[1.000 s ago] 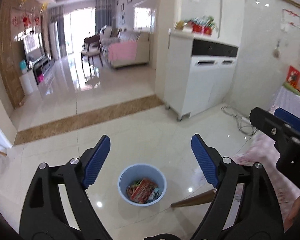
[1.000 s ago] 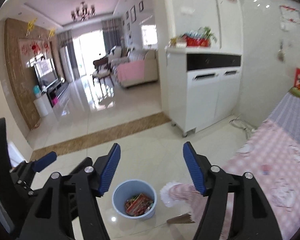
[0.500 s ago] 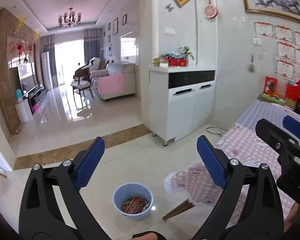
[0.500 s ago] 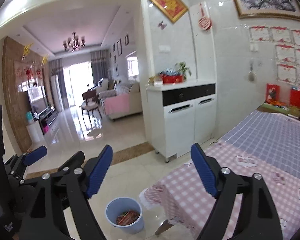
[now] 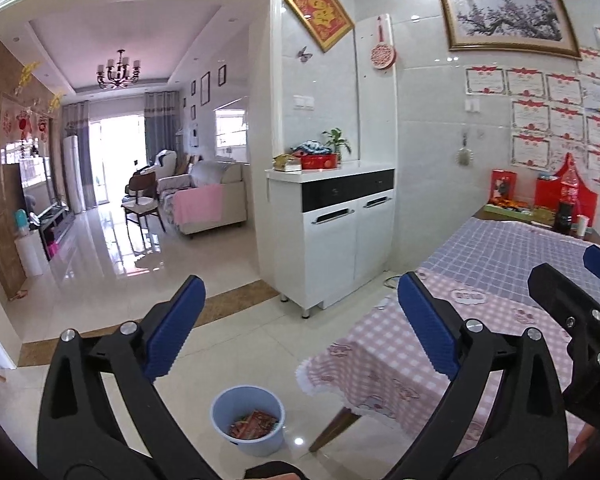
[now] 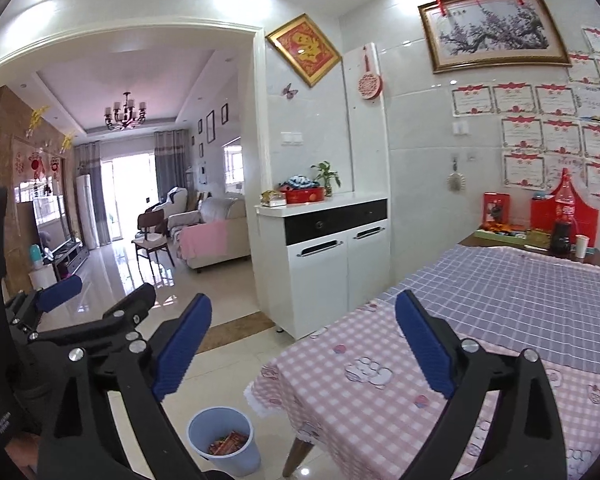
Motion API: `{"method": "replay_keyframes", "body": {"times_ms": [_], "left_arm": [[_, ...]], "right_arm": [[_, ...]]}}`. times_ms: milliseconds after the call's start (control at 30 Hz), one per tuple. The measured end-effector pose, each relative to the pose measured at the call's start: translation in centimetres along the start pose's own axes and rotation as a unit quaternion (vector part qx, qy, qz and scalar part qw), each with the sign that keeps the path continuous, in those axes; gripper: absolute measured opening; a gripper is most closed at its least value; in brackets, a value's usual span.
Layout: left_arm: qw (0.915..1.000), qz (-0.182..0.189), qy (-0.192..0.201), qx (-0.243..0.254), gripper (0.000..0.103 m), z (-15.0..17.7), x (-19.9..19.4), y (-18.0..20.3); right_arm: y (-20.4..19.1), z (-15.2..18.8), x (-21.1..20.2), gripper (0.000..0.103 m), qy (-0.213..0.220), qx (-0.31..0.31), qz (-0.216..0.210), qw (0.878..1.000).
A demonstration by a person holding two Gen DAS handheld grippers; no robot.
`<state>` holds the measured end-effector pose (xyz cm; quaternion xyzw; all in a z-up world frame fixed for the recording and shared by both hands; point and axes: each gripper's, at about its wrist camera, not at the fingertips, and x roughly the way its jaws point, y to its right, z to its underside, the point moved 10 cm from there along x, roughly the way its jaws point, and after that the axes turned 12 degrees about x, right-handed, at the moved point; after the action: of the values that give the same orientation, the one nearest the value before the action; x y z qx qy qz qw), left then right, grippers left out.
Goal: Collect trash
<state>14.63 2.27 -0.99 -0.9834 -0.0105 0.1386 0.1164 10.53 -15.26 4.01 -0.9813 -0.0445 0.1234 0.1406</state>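
Below the left claw [image 5: 300,332], on the floor, stands the blue bin [image 5: 247,420] with red wrappers [image 5: 256,427] inside, their print too small to read. Both claws have just been opening and stand wide apart, nothing between them. The right claw [image 6: 304,344] hovers above the bin, by the checked tabletop [image 6: 500,304], whose far edge is cut off.

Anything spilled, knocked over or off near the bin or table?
Nothing stands out. The blue bin stands upright on the floor beside the table, wrappers inside it, none visible on the tiles around it. The tablecloth lies flat. Both the left gripper and right gripper are open and empty.
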Motion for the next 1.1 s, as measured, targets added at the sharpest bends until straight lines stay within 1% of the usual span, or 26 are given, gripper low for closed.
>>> {"method": "replay_keyframes", "body": {"times_ms": [100,233,367,467,567,833,1100], "left_arm": [[0.9999,0.014,0.004,0.005,0.095,0.0,-0.9,1.4],[0.9994,0.033,0.008,0.008,0.095,-0.4,-1.9,3.4],[0.9989,0.041,0.010,0.022,0.095,-0.6,-2.8,5.8],[0.9978,0.053,0.015,0.035,0.095,-1.2,-3.7,8.2],[0.9967,0.058,0.023,0.052,0.095,-1.5,-4.8,9.9],[0.9968,0.047,0.035,0.055,0.095,-2.1,-6.0,10.5],[0.9973,0.041,0.035,0.049,0.095,-1.8,-6.0,9.9]], "right_arm": [[1.4,-0.1,-1.8,0.093,0.004,-0.002,0.015,1.000],[3.3,-0.6,-4.2,0.094,0.019,0.010,0.030,0.999],[4.8,-1.1,-6.1,0.094,0.030,0.016,0.040,0.999],[6.1,-1.6,-7.8,0.095,0.042,0.024,0.047,0.998],[7.4,-1.3,-9.0,0.095,0.046,0.035,0.054,0.997],[8.9,-1.3,-10.3,0.095,0.048,0.059,0.050,0.996],[8.9,-1.2,-9.9,0.095,0.041,0.062,0.045,0.996]]}}
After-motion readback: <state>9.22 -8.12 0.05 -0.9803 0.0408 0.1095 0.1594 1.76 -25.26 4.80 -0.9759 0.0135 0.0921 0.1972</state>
